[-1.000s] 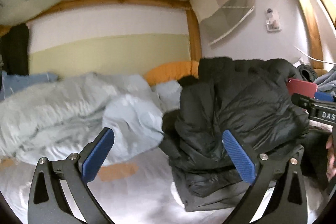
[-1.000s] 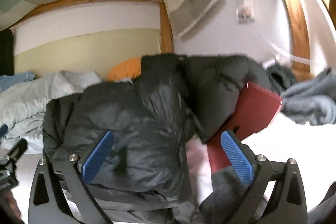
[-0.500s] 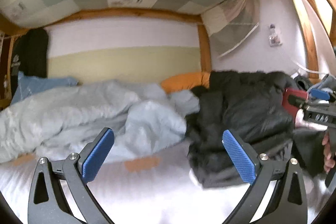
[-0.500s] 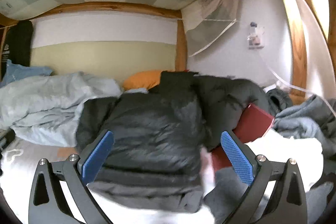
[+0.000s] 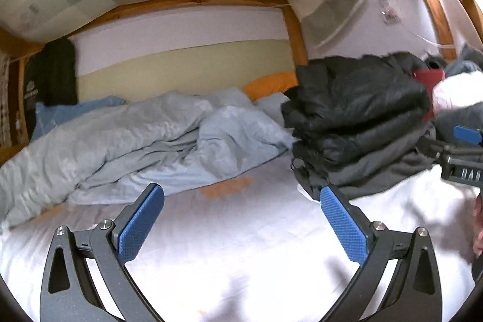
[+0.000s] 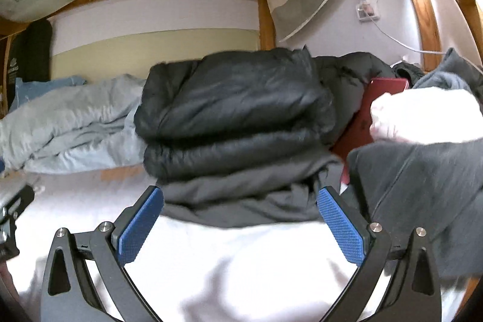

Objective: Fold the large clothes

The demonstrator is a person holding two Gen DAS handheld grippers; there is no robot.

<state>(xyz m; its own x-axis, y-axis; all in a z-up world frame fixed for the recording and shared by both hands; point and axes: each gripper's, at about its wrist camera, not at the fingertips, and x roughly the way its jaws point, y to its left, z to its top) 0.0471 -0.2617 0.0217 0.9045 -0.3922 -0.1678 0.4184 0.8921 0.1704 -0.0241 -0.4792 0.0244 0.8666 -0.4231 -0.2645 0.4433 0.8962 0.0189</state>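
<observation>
Both pairs of fingers stand wide apart with nothing between them: the left gripper point(image 5: 241, 219) hangs over bare white sheet point(image 5: 229, 243), and the right gripper point(image 6: 240, 219) hangs over the same sheet just short of the clothes, its blue pads point(image 6: 339, 228) clear of any cloth. Straight ahead of the right gripper sits the black puffer jacket point(image 6: 238, 107), folded into a thick, rounded bundle of about two puffy layers on top of a flatter dark grey garment point(image 6: 241, 189) whose loose edge spills toward the camera. From the left wrist view the same stack sits to the right on the bed, beside a rumpled pale blue duvet point(image 5: 145, 135) and an orange pillow point(image 5: 268, 82). A red flat object point(image 6: 365, 116) leans against the far right side of the jacket, with a white bundle point(image 6: 422, 113) and another grey garment point(image 6: 422, 186) crowding in from the right. The main risk, as I judge it, is the jacket's springiness: its shiny, slippery, air-filled shell could puff open or slide off the grey layer beneath if nudged from one side. Reaching in with only one gripper, or catching the grey hem instead of the jacket, could drag the whole stack apart. The crowded right side could also snag a finger.
</observation>
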